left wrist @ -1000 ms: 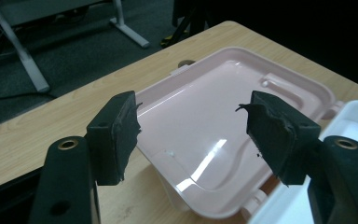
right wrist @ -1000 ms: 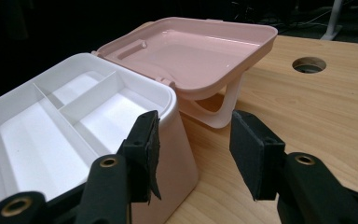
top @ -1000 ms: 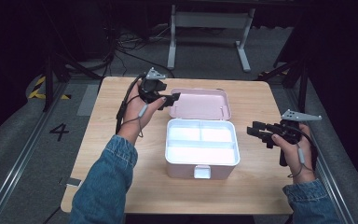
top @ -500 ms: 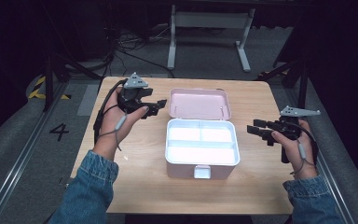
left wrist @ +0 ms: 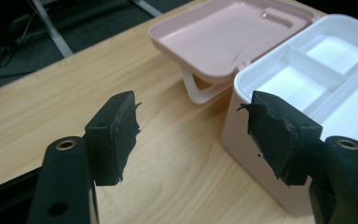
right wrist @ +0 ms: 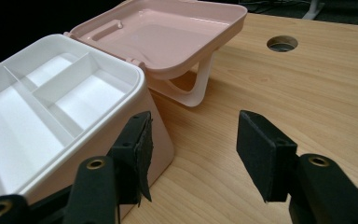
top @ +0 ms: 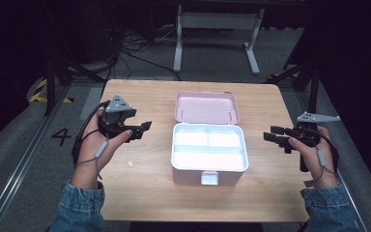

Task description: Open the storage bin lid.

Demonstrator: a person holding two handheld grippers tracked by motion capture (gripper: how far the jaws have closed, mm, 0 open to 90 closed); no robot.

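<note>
Nearest me, my two hands sit low at either side of the table [top: 140, 193], each holding a gripper with its jaws spread and nothing between them. The left gripper [top: 140, 131] hangs off the left side of the box [top: 208, 154], a clear gap of bare wood between them; the right gripper [top: 276, 137] hangs off the right side at about the same remove, so neither hand is clearly the nearer. Both point inward at the box, which lies between them at mid-table.

The box's long axis runs left to right across my view, so each gripper faces a short end wall. It is pink-walled, with a white tray inside split into one long compartment and two smaller ones, all empty, and a latch tab on the near face.

Beyond it the pink lid [top: 206, 106] lies thrown back, hinged open, inner face up, resting on its white handle.
</note>
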